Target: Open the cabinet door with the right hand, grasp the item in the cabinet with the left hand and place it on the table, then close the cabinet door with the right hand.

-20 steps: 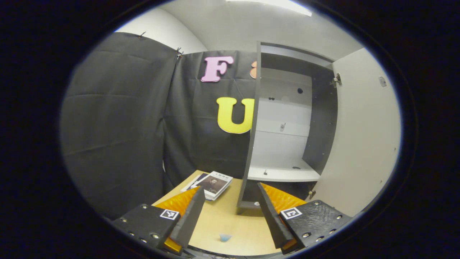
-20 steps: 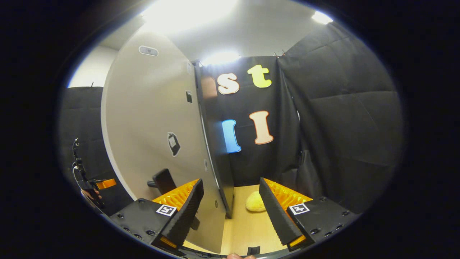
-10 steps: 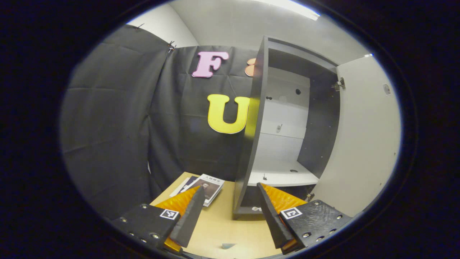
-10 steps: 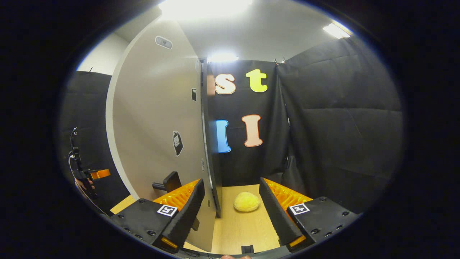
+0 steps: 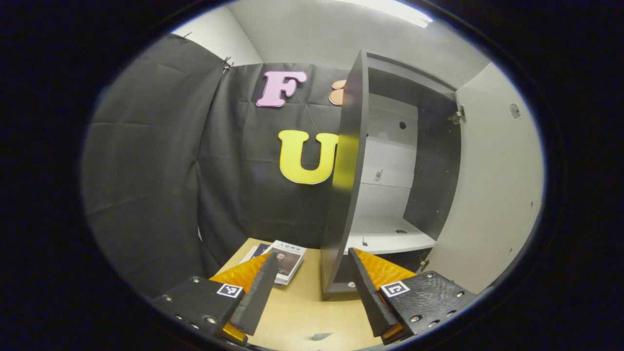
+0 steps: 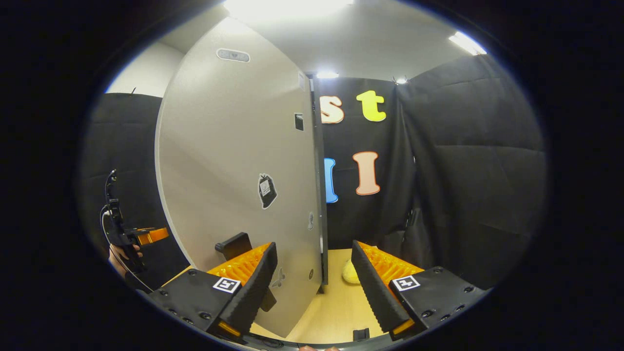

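Step judged: door-closing stage.

- **L of cabinet point(image 5: 346, 161):** books point(image 5: 285, 256) flat on table point(image 5: 302, 302).
- **In front of cabinet:** left gripper point(image 5: 312, 292) spread, empty. Small bluish piece point(image 5: 321, 336) on table, prob. the item; cannot confirm.
- **Inside cabinet:** shelf point(image 5: 390, 236) bare but for small fittings.
- **R of cabinet:** door point(image 6: 234, 161) wide open. Right gripper point(image 6: 314, 287) spread astride its free edge, gripping nothing; handle point(image 6: 234, 243) close by.
- **Next:** push door shut. Left gripper in swing path, needs withdrawing first.
- **Beyond door:** yellow lump point(image 6: 347, 274), no obstruction.
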{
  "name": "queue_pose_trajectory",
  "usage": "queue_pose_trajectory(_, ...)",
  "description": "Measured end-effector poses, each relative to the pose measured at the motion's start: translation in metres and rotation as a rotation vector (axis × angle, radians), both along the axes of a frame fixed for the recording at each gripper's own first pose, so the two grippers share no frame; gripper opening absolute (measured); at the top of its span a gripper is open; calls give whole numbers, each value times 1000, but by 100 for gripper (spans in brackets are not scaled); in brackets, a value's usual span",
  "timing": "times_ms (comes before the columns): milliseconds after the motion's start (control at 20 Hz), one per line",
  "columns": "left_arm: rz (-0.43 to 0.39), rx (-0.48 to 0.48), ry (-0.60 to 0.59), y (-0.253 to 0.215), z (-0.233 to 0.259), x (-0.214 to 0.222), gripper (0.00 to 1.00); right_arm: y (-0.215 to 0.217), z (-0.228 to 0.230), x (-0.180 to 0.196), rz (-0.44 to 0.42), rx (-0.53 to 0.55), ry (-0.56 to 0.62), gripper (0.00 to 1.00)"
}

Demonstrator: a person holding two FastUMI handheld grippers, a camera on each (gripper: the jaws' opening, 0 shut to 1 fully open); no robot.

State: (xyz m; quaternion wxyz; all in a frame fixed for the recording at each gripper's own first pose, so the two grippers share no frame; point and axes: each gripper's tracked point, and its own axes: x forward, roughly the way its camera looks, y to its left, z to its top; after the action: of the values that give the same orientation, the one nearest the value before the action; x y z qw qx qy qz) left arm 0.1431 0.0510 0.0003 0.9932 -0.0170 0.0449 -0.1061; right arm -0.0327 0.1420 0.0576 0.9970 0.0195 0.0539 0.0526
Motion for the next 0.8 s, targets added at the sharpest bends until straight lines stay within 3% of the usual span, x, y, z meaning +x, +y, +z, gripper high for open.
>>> queue_pose_trajectory(600,29,34,30,73,-9,9,87,104,-6,30,119,69,1,97)
queue_pose_trajectory(800,-1,5,51,84,-14,13,87,150,-18,51,203,112,14,97)
